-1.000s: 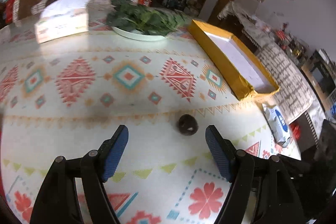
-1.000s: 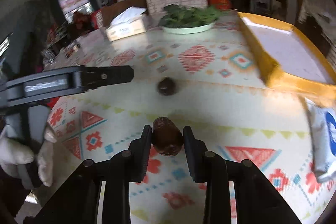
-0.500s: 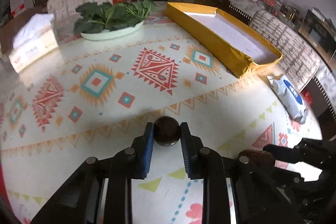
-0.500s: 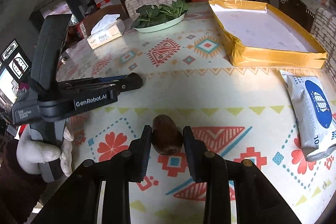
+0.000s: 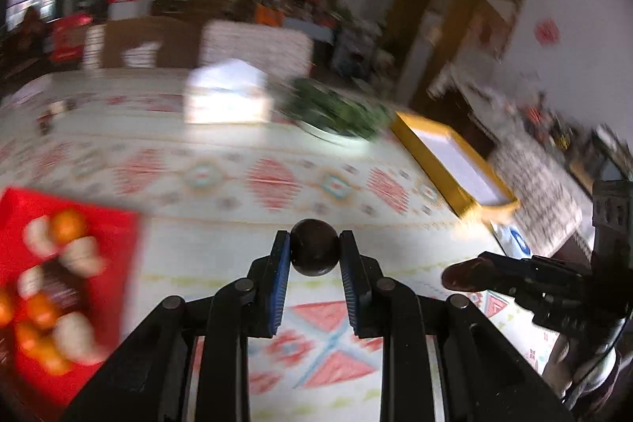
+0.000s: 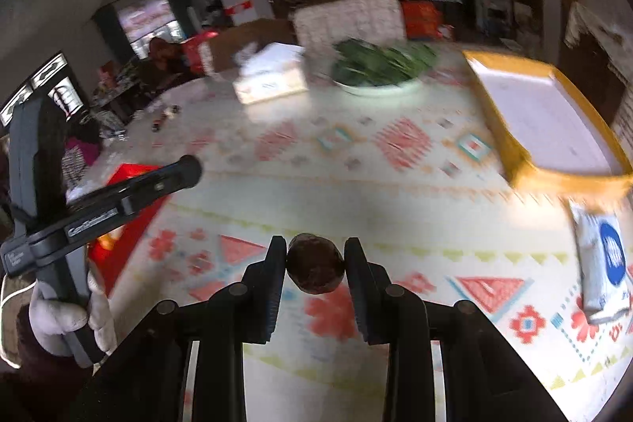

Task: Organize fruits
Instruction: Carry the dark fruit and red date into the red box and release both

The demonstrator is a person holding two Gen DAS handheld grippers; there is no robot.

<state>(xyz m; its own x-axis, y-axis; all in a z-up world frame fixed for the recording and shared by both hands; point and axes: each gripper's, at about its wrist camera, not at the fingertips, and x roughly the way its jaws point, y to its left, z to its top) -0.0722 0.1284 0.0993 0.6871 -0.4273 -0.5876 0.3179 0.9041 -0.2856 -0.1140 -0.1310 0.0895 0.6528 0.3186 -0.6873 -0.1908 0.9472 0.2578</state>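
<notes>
A small dark round fruit (image 5: 315, 252) sits pinched between the blue pads (image 5: 281, 275) of the left gripper (image 5: 315, 256), held up off the patterned tablecloth (image 5: 221, 184). A second fruit, brownish and more oval (image 6: 315, 268), is clamped the same way in the right gripper (image 6: 315, 269), its two fingers pressed against either side of it, also raised above the cloth.

From the left wrist view, the right gripper shows at the right edge with its brown fruit at the tip. From the right wrist view, the left gripper reaches in from the left, held by a white-gloved hand (image 6: 65, 319).

To the near left lies a red tray (image 5: 99, 224) holding orange fruits (image 5: 65, 224) and pale pieces; blur hides what the pale ones are. Across the table, at the far side, stands a white tissue box (image 5: 227, 97), and just to its right a plate of green leaves (image 5: 336, 111). Further right is a yellow-rimmed shallow box (image 6: 514, 145) with a white inside, and near its front corner a white packet with a blue circle (image 6: 603, 260) lies flat on the cloth. Much of the scene is smeared by motion.
</notes>
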